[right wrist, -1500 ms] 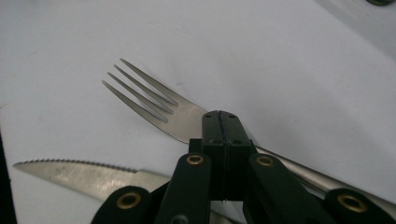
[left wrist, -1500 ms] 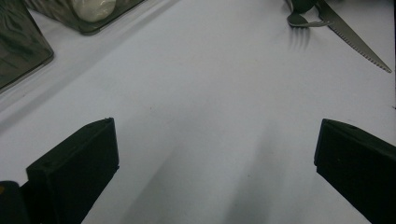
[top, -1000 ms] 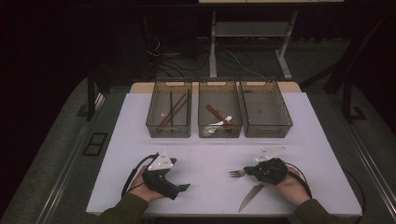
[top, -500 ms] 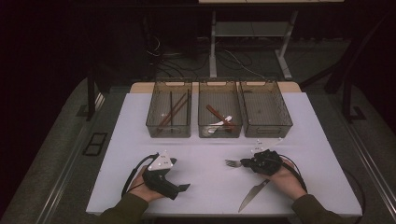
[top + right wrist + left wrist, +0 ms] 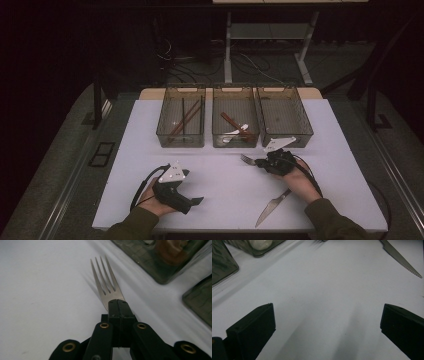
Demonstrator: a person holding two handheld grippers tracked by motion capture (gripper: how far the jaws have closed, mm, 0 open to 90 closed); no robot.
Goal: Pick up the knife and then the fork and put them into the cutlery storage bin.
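From the high view, the right claw [image 5: 261, 162] sits on the right half of the white counter [image 5: 220, 165], just in front of the right bin [image 5: 284, 118], and it is clamped on a fork [image 5: 248, 159] whose tines stick out to the left, toward the middle of the counter. A knife [image 5: 272, 207] lies on the counter nearer the person, just beside the right forearm, its tip pointing toward the front edge. The left claw [image 5: 198, 201] rests low on the left half, well apart from the fork. Three clear bins stand side by side along the far part of the counter: the left bin [image 5: 181, 120] holds dark chopsticks, the middle bin [image 5: 235, 120] holds a brown utensil and a white spoon.

In the left gripper view, the left claw [image 5: 327, 322] has its jaws spread wide with bare counter between them; the serrated knife [image 5: 400, 258] lies at the upper right, and a bin corner shows at the upper left.

In the right gripper view, the right claw [image 5: 118, 305] is closed tight on the neck of the fork [image 5: 105, 281], tines pointing away over the counter, with bin walls at the upper right
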